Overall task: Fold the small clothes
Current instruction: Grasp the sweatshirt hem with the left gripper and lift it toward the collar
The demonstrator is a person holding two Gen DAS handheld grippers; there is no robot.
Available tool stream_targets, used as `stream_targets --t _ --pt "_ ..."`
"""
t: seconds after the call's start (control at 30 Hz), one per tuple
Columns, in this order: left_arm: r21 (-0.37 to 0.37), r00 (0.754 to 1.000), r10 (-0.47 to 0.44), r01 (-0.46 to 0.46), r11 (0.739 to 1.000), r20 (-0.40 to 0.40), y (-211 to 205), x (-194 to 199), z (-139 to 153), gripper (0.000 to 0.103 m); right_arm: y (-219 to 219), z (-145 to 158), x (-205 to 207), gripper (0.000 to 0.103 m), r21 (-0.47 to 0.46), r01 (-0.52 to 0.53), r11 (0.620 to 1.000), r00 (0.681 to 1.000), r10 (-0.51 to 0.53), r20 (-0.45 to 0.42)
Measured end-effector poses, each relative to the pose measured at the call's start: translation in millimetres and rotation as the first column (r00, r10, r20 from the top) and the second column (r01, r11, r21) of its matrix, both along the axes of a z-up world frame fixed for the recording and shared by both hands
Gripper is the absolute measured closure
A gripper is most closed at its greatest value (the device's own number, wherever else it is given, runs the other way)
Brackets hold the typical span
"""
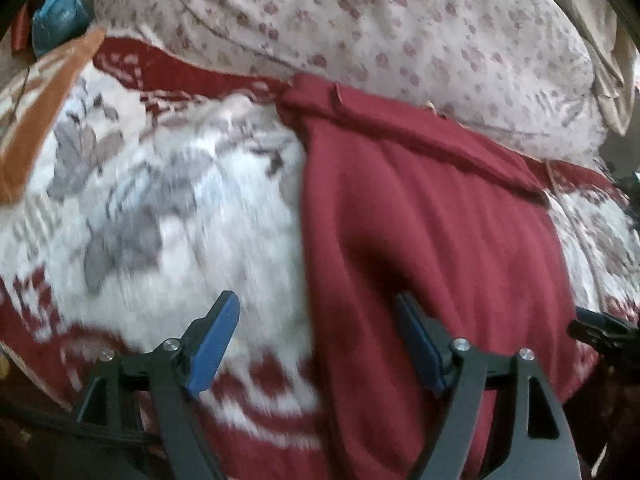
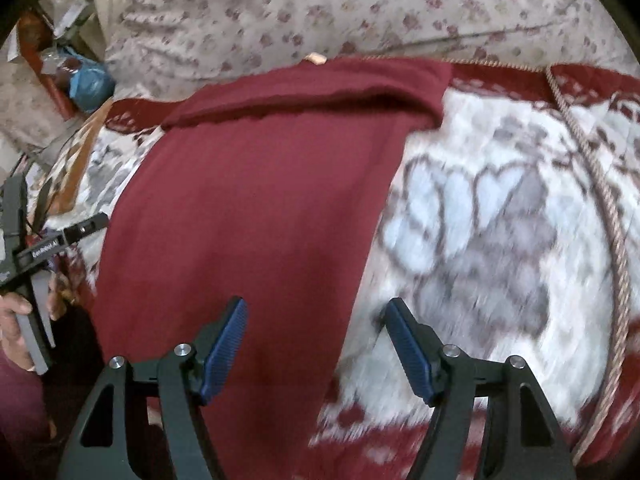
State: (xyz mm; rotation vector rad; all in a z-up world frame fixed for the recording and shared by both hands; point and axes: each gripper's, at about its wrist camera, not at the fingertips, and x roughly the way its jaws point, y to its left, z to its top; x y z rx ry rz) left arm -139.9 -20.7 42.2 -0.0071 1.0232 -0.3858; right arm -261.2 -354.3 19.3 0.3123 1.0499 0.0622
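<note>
A dark red garment (image 1: pixel 432 224) lies spread flat on a red, white and grey patterned blanket (image 1: pixel 180 208), its far edge folded over into a thick band. My left gripper (image 1: pixel 316 312) is open and empty, straddling the garment's left edge near its near end. In the right wrist view the same garment (image 2: pixel 248 216) lies left of centre. My right gripper (image 2: pixel 316 316) is open and empty, straddling the garment's right edge. The left gripper (image 2: pixel 52 240) shows at the left edge of that view, held in a hand.
A floral pillow or quilt (image 1: pixel 360 24) lies behind the garment. An orange patterned cushion (image 1: pixel 36 112) and a blue bag (image 1: pixel 60 12) sit far left. A twisted beige cord (image 2: pixel 600 208) runs along the blanket at the right.
</note>
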Motion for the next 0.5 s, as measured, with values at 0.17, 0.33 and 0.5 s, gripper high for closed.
stream_targets --t 0.17,0.33,0.5 --pt "0.012 0.999 -0.033 0.033 0.999 -0.024 2.6 -29.9 -8.7 0.025 8.4 -6.2 -22.0 0.035 0.040 -0.010 0.999 1.000 0.009 0.021" --pt "0.019 0.998 -0.026 0.027 0.999 -0.048 2.8 -40.2 -13.2 0.025 24.4 -8.5 -20.2 0.065 -0.099 -0.029 0.995 0.998 0.034 0.048" --pt "0.022 0.999 -0.033 0.033 0.999 -0.040 5.8 -49.9 -6.0 0.025 8.6 13.5 -29.4 0.094 -0.179 -0.023 0.984 0.996 0.039 0.086"
